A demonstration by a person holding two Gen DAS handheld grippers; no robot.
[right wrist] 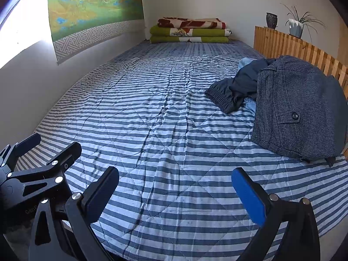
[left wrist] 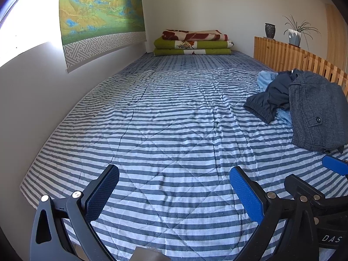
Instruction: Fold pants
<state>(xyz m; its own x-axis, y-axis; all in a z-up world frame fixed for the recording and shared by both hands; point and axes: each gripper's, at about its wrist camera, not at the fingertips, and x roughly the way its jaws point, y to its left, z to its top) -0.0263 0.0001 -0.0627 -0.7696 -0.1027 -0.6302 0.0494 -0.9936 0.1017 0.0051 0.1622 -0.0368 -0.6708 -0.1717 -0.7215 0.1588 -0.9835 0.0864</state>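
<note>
Pants [right wrist: 298,111] lie in a heap at the right edge of the bed [left wrist: 165,130], grey tweed on top of a dark navy pair [right wrist: 235,89] and something light blue, just beside the wooden slatted rail [right wrist: 289,50]. Both tools hover over the near end of the striped cover, apart from the heap. Left gripper [left wrist: 174,192] is spread wide and empty; right gripper [right wrist: 175,192] likewise. Folded blankets [left wrist: 193,43] sit stacked at the far end.

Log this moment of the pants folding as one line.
stage: not started | left gripper: open, empty | right gripper: open, empty | pile of pants: unfolded, right side of bed | blankets: folded, far end
</note>
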